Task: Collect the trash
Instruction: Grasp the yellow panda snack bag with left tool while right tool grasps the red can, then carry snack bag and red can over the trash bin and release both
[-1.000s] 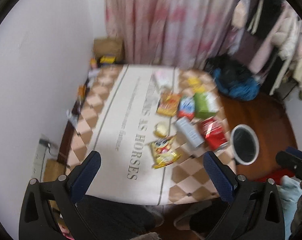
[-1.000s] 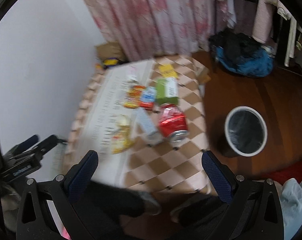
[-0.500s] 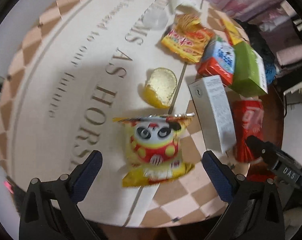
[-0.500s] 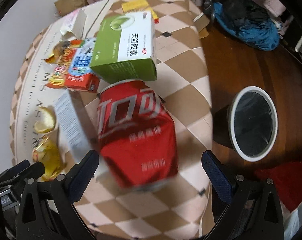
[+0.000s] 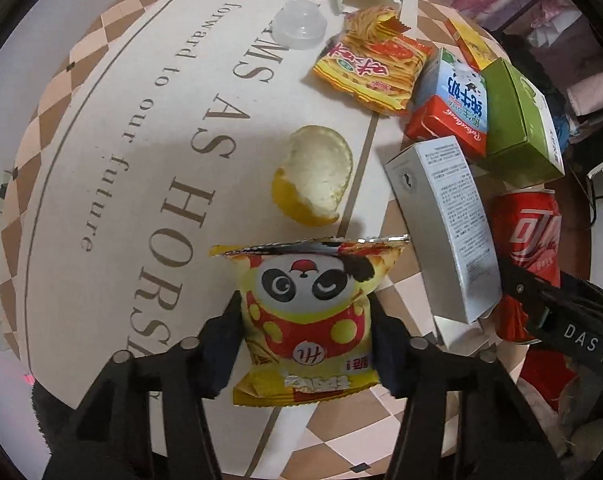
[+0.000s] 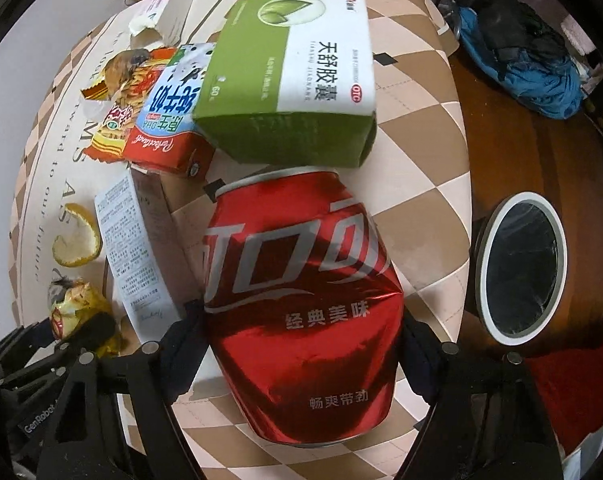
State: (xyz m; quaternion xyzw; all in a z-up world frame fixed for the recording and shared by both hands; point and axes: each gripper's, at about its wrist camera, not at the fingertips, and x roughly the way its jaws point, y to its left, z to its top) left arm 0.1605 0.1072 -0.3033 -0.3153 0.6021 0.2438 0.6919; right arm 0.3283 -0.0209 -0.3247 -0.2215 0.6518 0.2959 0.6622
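— Checkered cloth with printed lettering is being seen over the table [image 5: 101, 128], and trash is lying scattered across it: an orange peel [image 5: 313, 176], a white carton [image 5: 445, 228], a green box [image 6: 297, 76].

— How is the left hand-held gripper [image 5: 305, 336] being held?

— Its jaws have just been closing, and the yellow panda snack bag [image 5: 307, 320] is being pinched between the pads near the table's near edge.

— And the right hand-held gripper [image 6: 301, 332]?

— Its jaws have likewise been closing; the dented red can [image 6: 297, 296], lying on its side toward the table's right edge, is being squeezed between them. A white-rimmed bin [image 6: 521, 272] is standing on the floor just beyond that edge.
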